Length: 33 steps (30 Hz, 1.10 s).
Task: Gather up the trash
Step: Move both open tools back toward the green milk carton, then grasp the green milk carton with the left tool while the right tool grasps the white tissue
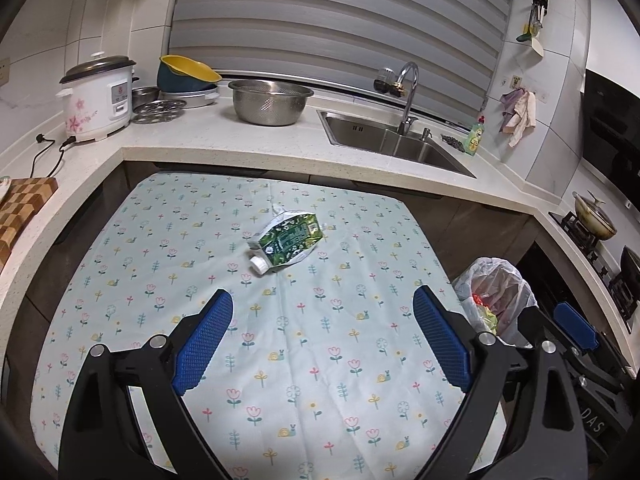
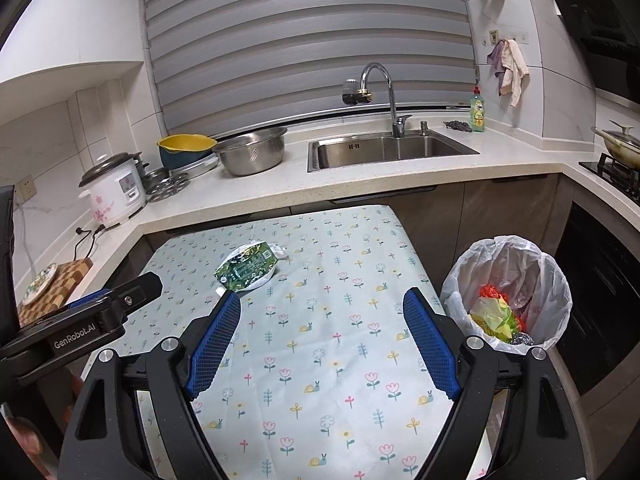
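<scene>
Bin [image 2: 556,280] lined with plastic holds crumpled coloured wrappers [image 2: 498,316]; sink [image 2: 394,150] bare.

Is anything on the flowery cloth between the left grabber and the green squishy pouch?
No. In the left wrist view, only bare flower-print tablecloth lies between the open left gripper and the flattened green spouted pouch.

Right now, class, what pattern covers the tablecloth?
Small flowers, leaves and snails on the pale mint cloth tablecloth, best in the left wrist view.
</scene>
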Motion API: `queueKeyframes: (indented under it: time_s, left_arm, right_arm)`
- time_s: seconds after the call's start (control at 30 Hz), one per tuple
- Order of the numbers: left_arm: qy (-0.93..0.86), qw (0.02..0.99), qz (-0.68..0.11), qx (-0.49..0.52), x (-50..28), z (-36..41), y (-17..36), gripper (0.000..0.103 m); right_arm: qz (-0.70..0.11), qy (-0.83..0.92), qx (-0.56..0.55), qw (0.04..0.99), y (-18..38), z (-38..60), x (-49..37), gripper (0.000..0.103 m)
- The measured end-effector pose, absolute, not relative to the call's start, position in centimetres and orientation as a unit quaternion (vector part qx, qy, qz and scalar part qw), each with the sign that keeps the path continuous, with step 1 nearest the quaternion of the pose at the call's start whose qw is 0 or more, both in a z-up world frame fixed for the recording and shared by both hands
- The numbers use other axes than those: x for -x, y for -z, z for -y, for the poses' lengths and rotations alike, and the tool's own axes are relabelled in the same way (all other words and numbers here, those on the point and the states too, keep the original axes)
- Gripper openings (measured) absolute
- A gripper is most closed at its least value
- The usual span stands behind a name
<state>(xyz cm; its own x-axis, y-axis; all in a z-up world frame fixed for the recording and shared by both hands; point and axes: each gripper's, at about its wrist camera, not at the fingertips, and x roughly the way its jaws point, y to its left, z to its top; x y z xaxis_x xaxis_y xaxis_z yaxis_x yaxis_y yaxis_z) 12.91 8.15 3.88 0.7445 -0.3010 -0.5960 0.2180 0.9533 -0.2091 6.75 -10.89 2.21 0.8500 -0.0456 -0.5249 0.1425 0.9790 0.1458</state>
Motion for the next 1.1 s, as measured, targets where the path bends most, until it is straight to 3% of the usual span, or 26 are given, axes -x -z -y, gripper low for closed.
queueKeyframes:
  time_s: [0.53, 1.1]
  left_arm:
    - [0.097, 0.920, -0.377, 0.043, -19.9, -12.3, 1.3, 0.090]
    - [0.118, 0.890, -0.439, 0.034, -32.8, -9.3, 9.2, 0.092]
  right_arm:
    - [-0.314, 0.023, -0.092, 0.945, 1.4, 8.4, -13.8, 0.080]
    - [-0.362, 0.014, -0.103, 0.926, 7.1, 9.9, -25.5, 0.080]
